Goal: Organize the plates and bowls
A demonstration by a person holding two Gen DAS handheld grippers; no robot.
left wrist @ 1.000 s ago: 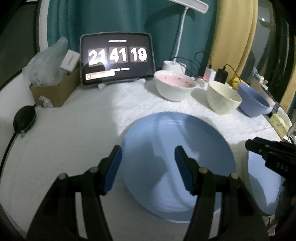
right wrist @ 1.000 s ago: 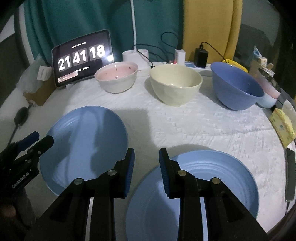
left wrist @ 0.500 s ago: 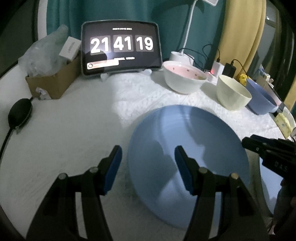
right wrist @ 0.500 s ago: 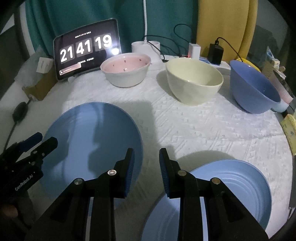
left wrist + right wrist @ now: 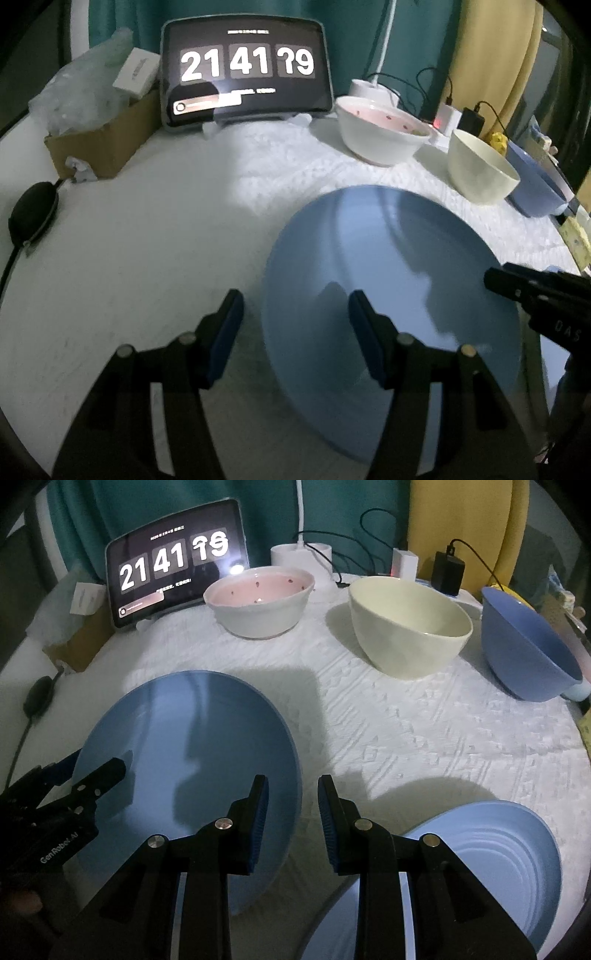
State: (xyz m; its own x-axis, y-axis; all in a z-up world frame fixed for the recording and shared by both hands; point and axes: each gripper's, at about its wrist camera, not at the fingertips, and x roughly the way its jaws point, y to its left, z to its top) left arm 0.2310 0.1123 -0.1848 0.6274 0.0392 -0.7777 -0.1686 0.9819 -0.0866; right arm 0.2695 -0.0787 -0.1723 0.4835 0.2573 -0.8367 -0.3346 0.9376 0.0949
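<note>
A smooth blue plate (image 5: 391, 280) lies on the white cloth; it also shows in the right wrist view (image 5: 192, 753). My left gripper (image 5: 295, 317) is open and straddles its left rim. My right gripper (image 5: 291, 805) is open, its jaws a narrow gap apart, over the smooth plate's right rim. A ridged blue plate (image 5: 491, 864) lies at the lower right under the right finger. At the back stand a pink-lined white bowl (image 5: 260, 600), a cream bowl (image 5: 410, 622) and a blue bowl (image 5: 528, 646).
A tablet clock (image 5: 245, 70) stands at the back, with a cardboard box (image 5: 99, 136) of plastic beside it. A black pouch with cord (image 5: 33, 212) lies at the left edge. Chargers and cables (image 5: 448, 566) sit behind the bowls. A yellow sponge (image 5: 576, 236) lies right.
My left gripper has shifted left, so the smooth plate's rim now lies between its jaws. My right gripper has moved left and forward from the ridged plate to the smooth plate's right rim.
</note>
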